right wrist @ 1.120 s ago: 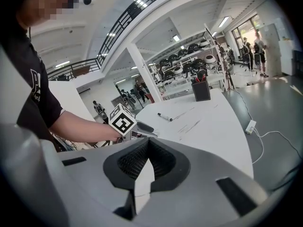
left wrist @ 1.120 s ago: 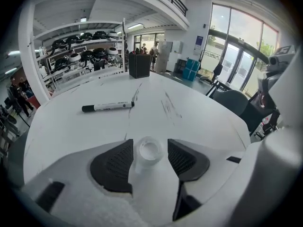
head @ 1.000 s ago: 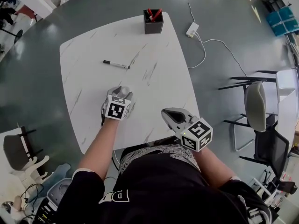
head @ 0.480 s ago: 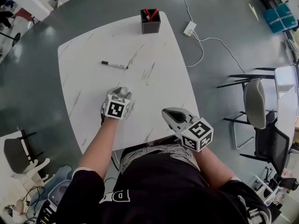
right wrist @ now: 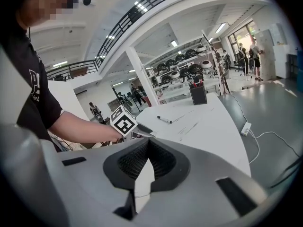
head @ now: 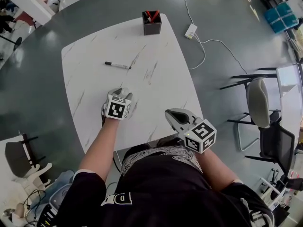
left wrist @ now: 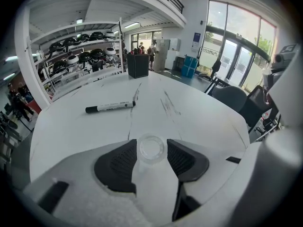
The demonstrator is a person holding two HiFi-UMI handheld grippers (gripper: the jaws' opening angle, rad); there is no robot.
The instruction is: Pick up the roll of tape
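Gripping the roll of tape (left wrist: 151, 148) between its two black ribbed pads, the left gripper (head: 122, 93) sits just left of the middle of the head view, low over the white marble-patterned table (head: 156, 82). In the left gripper view the roll is a small clear ring in the lower middle of the frame, with a pad pressed against it on each side. I cannot tell from any view whether the roll touches the tabletop. The right gripper (head: 173, 116) is at the lower right of centre in the head view, at the table's near edge and well apart from the left one; in its own view the jaws are closed together with nothing between them. A black marker (head: 118, 65) with a white barrel lies flat on the table in the upper left part of the head view, apart from both grippers. A black pen holder (head: 152, 22) with red pens stands at the table's far edge, top centre. A grey chair (head: 259, 105) stands on the floor at the right of the frame.
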